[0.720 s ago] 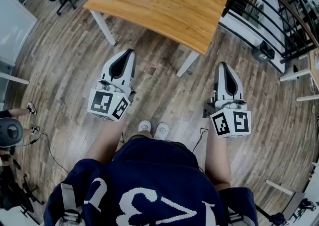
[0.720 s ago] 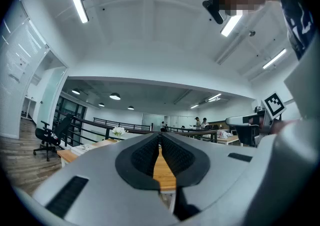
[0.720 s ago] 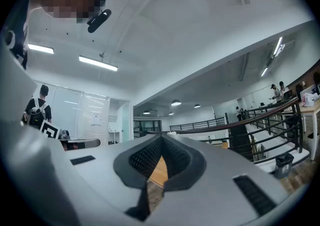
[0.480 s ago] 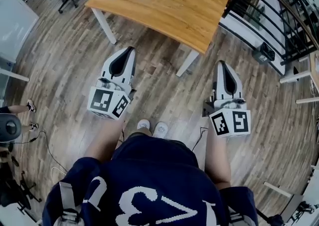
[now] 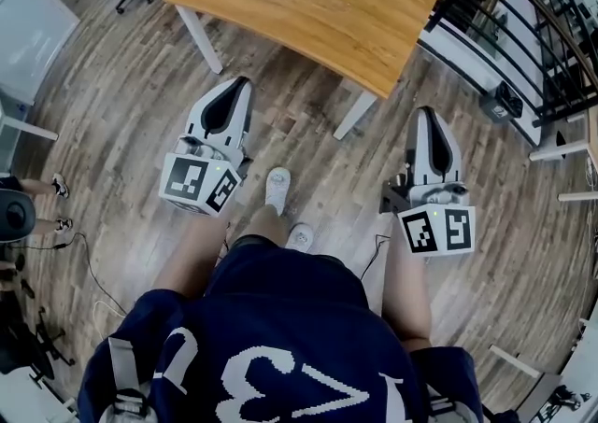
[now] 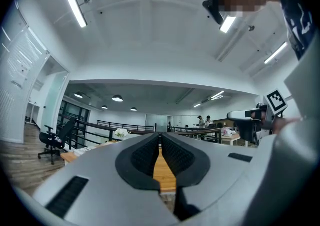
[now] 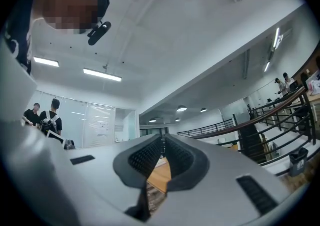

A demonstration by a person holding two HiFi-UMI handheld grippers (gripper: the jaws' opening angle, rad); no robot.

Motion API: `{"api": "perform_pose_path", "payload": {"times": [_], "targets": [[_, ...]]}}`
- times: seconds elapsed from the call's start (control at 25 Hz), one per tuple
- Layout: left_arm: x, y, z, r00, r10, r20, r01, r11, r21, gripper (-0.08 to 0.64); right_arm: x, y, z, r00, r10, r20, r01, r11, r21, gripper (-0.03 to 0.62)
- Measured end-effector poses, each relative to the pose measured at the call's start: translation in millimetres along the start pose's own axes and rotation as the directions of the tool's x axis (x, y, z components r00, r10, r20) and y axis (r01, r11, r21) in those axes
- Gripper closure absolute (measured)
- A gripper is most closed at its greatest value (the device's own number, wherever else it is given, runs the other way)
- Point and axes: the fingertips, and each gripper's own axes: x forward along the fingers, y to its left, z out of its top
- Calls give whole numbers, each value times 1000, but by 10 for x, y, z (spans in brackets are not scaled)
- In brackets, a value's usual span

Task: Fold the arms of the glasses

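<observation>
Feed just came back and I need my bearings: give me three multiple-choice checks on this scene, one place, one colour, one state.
1. Where is the wooden table? A) ahead, beyond the left tongs and right tongs B) behind the person C) off to the right of both
2. Its top is: A) white B) orange-brown C) black
3. The left tongs are: A) wide open B) shut on glasses C) shut, empty
Answers: 1 A, the head view shows it beyond both tips; 2 B, warm wood grain; 3 C, its tips meet with nothing between.
</observation>
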Motion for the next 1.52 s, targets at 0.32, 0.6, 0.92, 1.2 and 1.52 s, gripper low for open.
{"api": "perform_pose_path", "payload": {"times": [0.32, 0.6, 0.92, 1.2, 1.52], "targets": [[639, 406, -124, 1000, -15, -4, 15, 1000, -13, 531, 630, -203, -22, 997, -8, 71, 9, 1000, -10, 565], [1491, 1029, -148, 998, -63, 16, 63, 998, -20, 531, 1546, -418, -47, 993, -61, 101, 69, 995, -72, 566], [2212, 1555, -135, 992, -119, 33, 119, 993, -11, 531, 2262, -599, -232, 987, -123, 102, 133, 987, -93, 566], [2556, 1871, -254, 994, -109, 14, 109, 994, 4, 531, 2676, -848, -582, 987, -158, 21, 160, 982, -99, 566], [3141, 2170, -361, 997, -75, 6, 74, 997, 18, 531, 3438, -1230, -885, 991, -122, -55, 118, 990, -83, 566]]}}
